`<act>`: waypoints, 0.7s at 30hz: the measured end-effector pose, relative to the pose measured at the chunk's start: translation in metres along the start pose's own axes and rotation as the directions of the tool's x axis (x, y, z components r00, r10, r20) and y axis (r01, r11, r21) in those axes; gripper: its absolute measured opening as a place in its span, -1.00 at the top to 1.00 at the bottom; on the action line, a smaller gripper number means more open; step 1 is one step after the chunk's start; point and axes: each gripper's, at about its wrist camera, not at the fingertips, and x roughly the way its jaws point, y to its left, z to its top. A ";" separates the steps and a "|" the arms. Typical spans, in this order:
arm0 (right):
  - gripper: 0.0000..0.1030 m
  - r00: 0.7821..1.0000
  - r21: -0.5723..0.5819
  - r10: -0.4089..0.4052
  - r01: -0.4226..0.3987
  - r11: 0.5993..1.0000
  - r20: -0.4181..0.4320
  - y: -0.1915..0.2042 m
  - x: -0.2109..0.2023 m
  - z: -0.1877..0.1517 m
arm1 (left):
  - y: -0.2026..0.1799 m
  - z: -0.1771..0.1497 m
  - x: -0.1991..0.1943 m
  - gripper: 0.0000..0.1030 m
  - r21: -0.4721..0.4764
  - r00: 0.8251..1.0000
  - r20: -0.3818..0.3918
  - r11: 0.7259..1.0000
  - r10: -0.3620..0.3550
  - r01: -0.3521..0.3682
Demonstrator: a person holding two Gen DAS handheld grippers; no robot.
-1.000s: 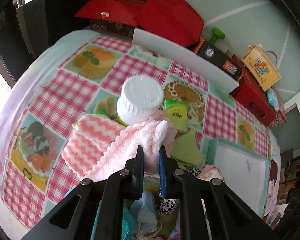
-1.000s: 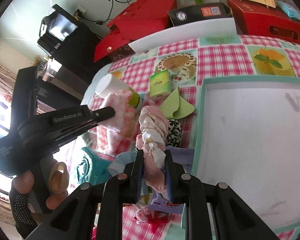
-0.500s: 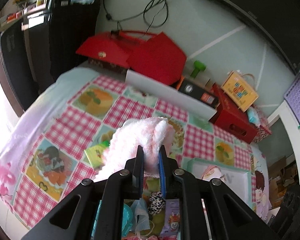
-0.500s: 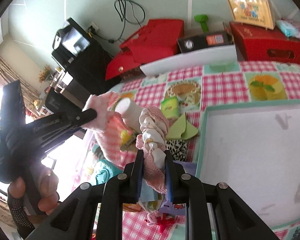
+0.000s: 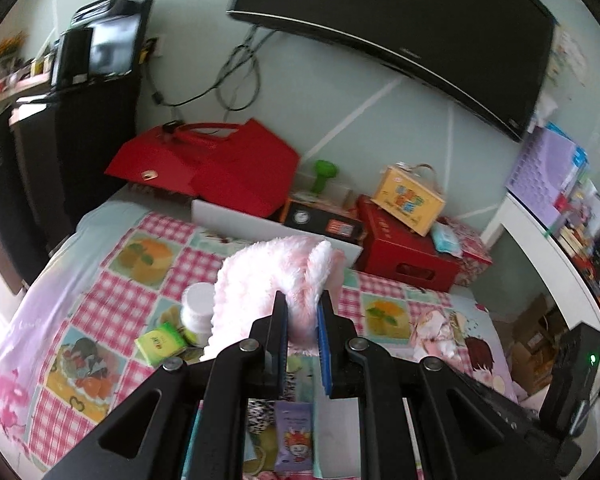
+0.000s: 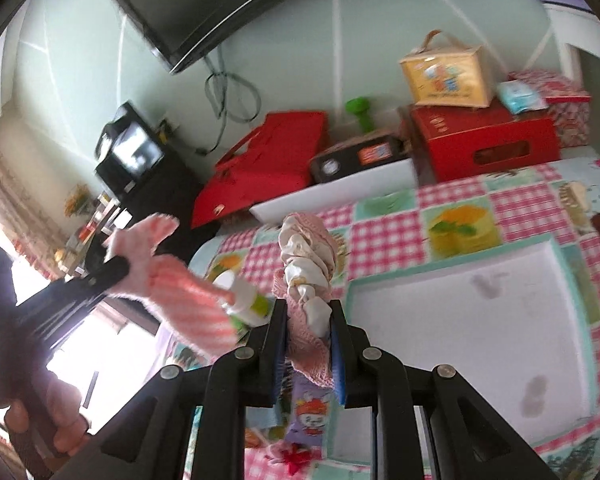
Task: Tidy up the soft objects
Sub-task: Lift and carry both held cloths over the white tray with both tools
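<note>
both pairs of tongs are up in the air over the bench (image 5: pixel 100 280) with its pink checked cloth: the left tongs (image 5: pixel 303 312) are pinched on a fluffy pink towel (image 5: pixel 268 276) that droops from them, above a white-capped bottle (image 5: pixel 198 312). the right tongs (image 6: pixel 309 320) are clamped on a bunched pink and cream cloth (image 6: pixel 306 264), which stands up between the pads beside a white tray (image 6: pixel 480 320).
</note>
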 end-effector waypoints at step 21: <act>0.60 0.937 0.256 -0.333 0.297 0.920 0.108 -0.120 -0.076 0.011 | -0.148 -0.068 0.061 0.75 0.295 0.945 -0.217 0.906 -0.245 0.303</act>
